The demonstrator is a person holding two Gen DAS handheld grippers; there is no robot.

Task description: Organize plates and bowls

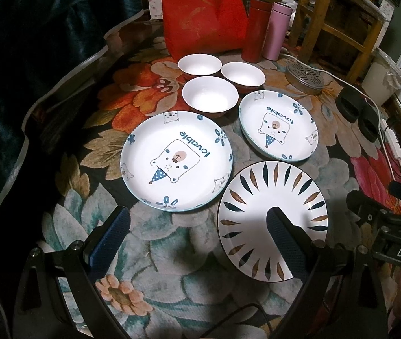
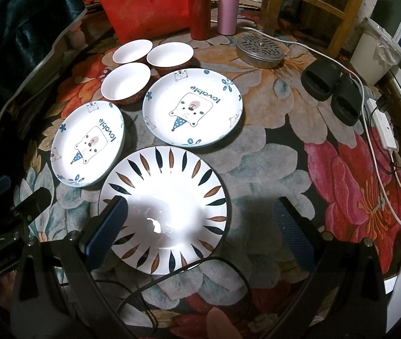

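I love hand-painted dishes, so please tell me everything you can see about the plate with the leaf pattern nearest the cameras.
The leaf-pattern plate is round, white and glossy, apparently glazed ceramic, with a thin dark rim. Slim dark blue and brown leaf shapes radiate around its border; the centre is plain and shows bright glare. It lies flat and empty on the floral cloth, nearest the cameras, close to both bear plates; touching cannot be told. A dark cable crosses by its near edge. No gripper holds it.

Three bowls [image 1: 210,96] sit behind two bear plates [image 1: 176,161], the leaf plate [image 1: 272,217] nearest in front.
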